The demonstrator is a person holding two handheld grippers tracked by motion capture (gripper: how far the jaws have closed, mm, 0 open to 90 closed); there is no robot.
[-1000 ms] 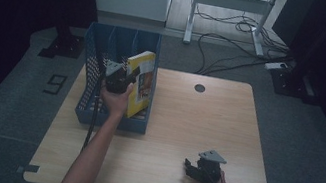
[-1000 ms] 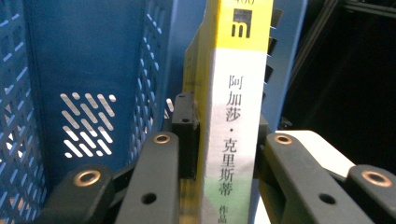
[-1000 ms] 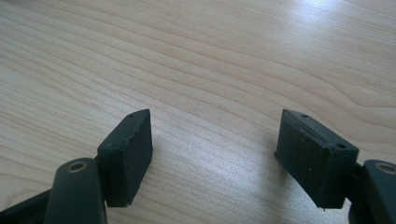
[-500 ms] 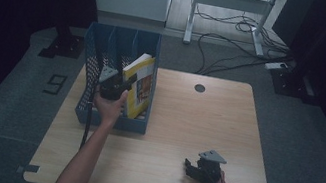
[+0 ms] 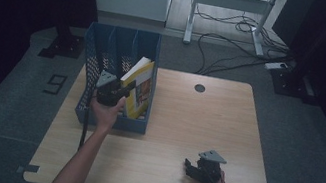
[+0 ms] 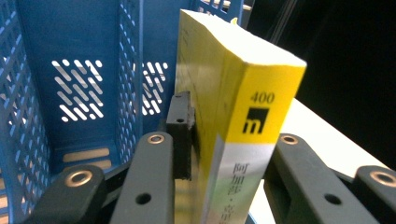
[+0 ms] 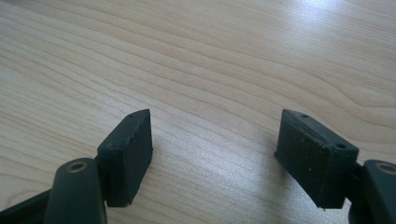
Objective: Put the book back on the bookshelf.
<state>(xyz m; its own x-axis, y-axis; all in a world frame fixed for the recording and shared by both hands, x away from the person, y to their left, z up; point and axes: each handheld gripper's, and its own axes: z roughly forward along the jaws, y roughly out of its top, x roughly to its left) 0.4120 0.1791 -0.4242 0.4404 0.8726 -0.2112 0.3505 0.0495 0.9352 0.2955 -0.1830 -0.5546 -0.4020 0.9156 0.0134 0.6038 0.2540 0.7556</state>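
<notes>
Book [image 6: 233, 116], yellow-spined: clamped between left tongs [image 5: 115, 94], whose jaws have just been easing apart; it stands tilted in the right-hand compartment of the blue file rack [image 5: 92, 66]. Right tongs [image 7: 224, 154]: spread wide, nothing between them, resting low over the table [image 7: 196, 60]. Risk: a loosening grip may let the leaning book topple. Spine reads "400", a black square logo, then Chinese characters.

The book [image 6: 261, 107] has a glossy yellow cover and matt, pale paper page edges, and it stands in a blue file rack [image 6: 93, 56] of smooth plastic with perforated walls. The table [image 7: 196, 56] is pale wood-grain with a soft satin sheen. The right gripper [image 7: 212, 154] has matt black jaws with slightly rough, ribbed pads, and the left gripper [image 6: 219, 140] has the same matt black plastic with small metal rivets.
</notes>
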